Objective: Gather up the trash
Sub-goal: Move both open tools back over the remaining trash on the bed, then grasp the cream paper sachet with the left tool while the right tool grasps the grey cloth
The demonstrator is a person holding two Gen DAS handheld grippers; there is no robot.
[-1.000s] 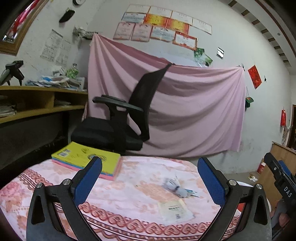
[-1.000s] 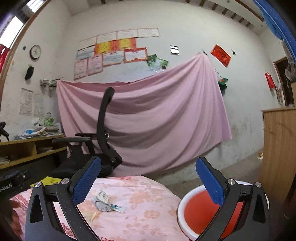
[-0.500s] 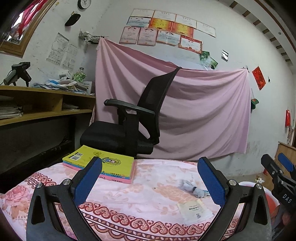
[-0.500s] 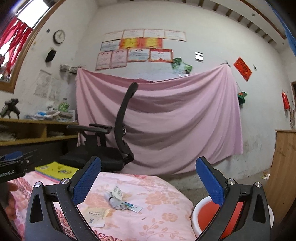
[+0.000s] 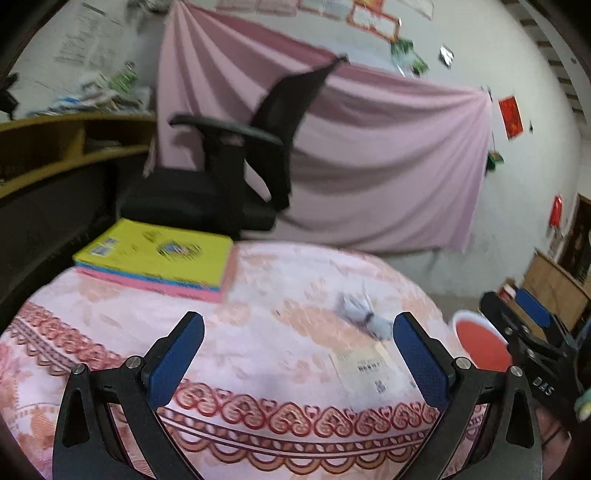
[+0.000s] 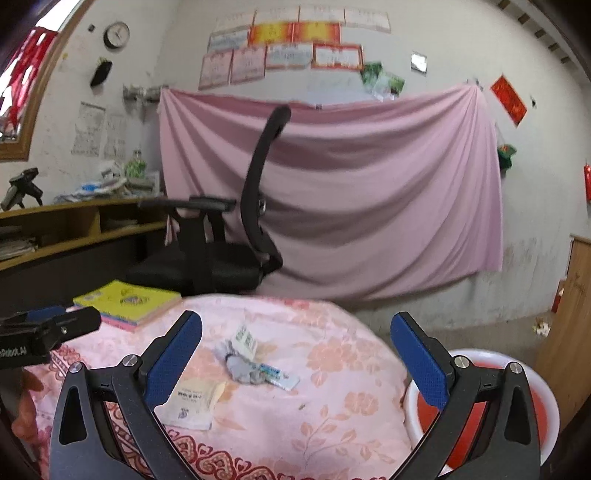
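A pink sheet (image 6: 332, 192) hangs across a whitewashed wall (image 6: 424, 33), with a row of framed certificates (image 6: 295, 48) and a red paper (image 6: 509, 99) pinned above it; a round clock (image 6: 116, 34) sits high on the left, near a wood-framed window (image 6: 22, 85) that lets in daylight. A black mesh office chair (image 6: 221, 236) stands before the sheet; a cluttered wooden shelf (image 6: 74, 221) runs along the left wall; a wooden cabinet (image 6: 572, 325) stands on the right over a grey floor (image 6: 480, 332).

both grippers (image 5: 298, 347) (image 6: 296, 345): black frames, blue pads, silver screws, white lettering.
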